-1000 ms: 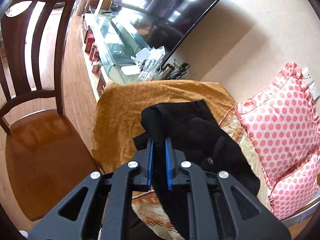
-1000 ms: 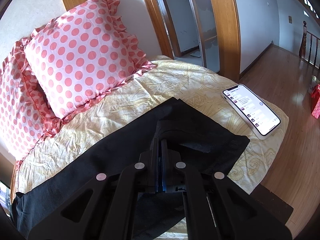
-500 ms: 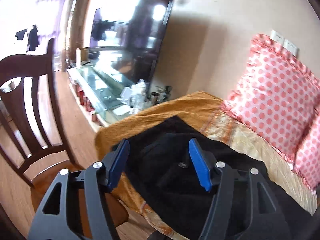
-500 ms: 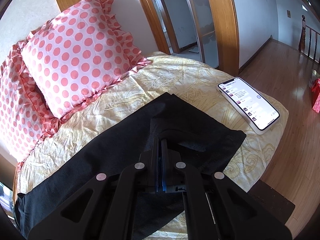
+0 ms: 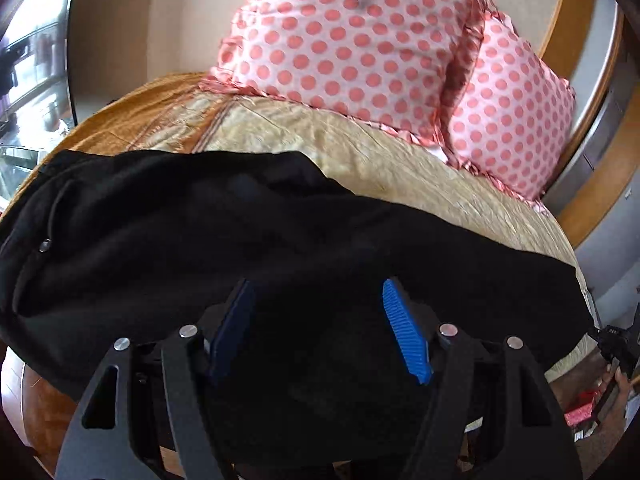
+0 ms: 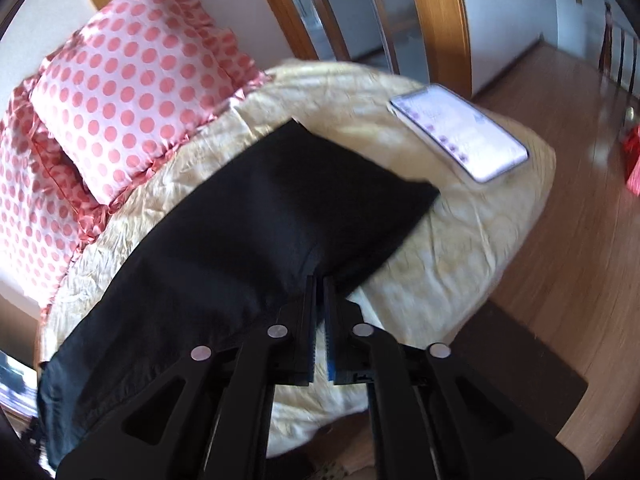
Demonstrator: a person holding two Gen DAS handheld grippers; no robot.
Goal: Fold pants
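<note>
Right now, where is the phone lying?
In the right wrist view the phone lies screen-up near the far right corner of the cream bedspread, just beyond the end of the black pants.

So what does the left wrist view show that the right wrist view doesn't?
Only the left wrist view: the orange-brown cloth at the bed's end and the pants' small button. Only the right wrist view: a white smartphone with its screen lit and the wooden floor. Both show the black pants, pink polka-dot pillows and cream bedspread.
</note>
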